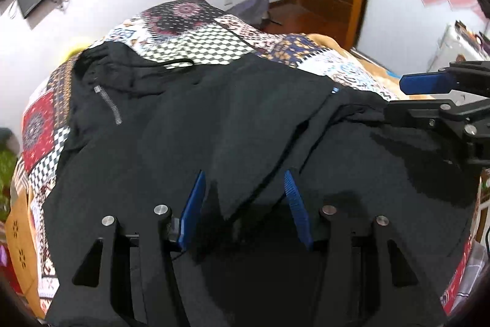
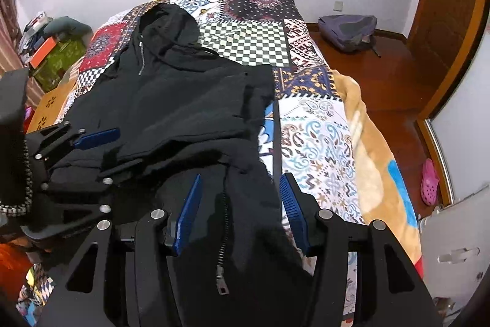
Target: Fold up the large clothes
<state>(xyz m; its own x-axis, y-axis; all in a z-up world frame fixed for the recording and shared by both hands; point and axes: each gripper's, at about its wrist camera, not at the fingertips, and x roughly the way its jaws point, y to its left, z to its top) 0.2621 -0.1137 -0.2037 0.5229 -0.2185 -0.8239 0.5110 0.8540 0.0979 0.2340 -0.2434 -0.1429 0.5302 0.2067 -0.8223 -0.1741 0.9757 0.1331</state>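
Right now both tongs, left gripper [image 1: 242, 198] and right gripper [image 2: 240, 198], stand spread, gripping nothing, over the black zip hoodie [image 1: 214, 127] on the patchwork quilt [image 2: 315, 137]; unheld, its folded sleeve could slide open.

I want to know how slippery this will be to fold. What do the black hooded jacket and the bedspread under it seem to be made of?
Black hooded jacket: matte soft knit, probably cotton fleece; limp creases, no sheen, metal zipper. Bedspread: thin printed woven cloth, lying flat.

black linkage arms, ribbed blue pads [image 1: 196, 198], silver screws
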